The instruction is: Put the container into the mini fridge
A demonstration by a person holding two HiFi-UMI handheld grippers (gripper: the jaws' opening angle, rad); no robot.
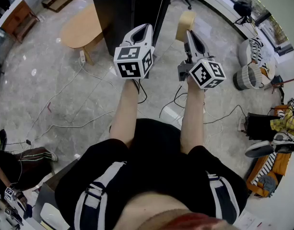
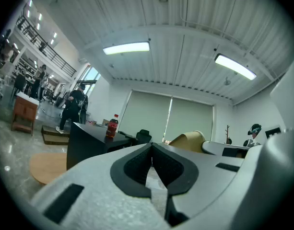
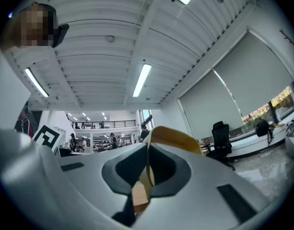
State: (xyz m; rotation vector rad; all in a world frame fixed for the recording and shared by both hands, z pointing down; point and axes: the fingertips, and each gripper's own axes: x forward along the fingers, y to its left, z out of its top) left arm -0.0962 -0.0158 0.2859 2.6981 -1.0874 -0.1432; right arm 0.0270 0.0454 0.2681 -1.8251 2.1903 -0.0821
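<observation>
A tan paper container [image 1: 185, 24] hangs above the floor, held by its thin rim in my right gripper [image 1: 189, 33], which is shut on it. In the right gripper view the container's wall [image 3: 173, 137] curves up past the pads of the right gripper [image 3: 147, 150]. My left gripper [image 1: 143, 28] is held up beside it, shut, with nothing between its pads. From the left gripper [image 2: 151, 146] view the container [image 2: 187, 139] shows to the right. A black box-like cabinet [image 1: 127, 6] stands just ahead; whether it is the mini fridge I cannot tell.
A red-labelled bottle [image 2: 111, 127] stands on the black cabinet [image 2: 89, 145]. An oval wooden table [image 1: 82, 28] sits left of it. Cables [image 1: 65, 95] trail over the marble floor. A white basket [image 1: 247, 75] and clutter [image 1: 276, 143] lie to the right. A person [image 2: 72, 107] stands far left.
</observation>
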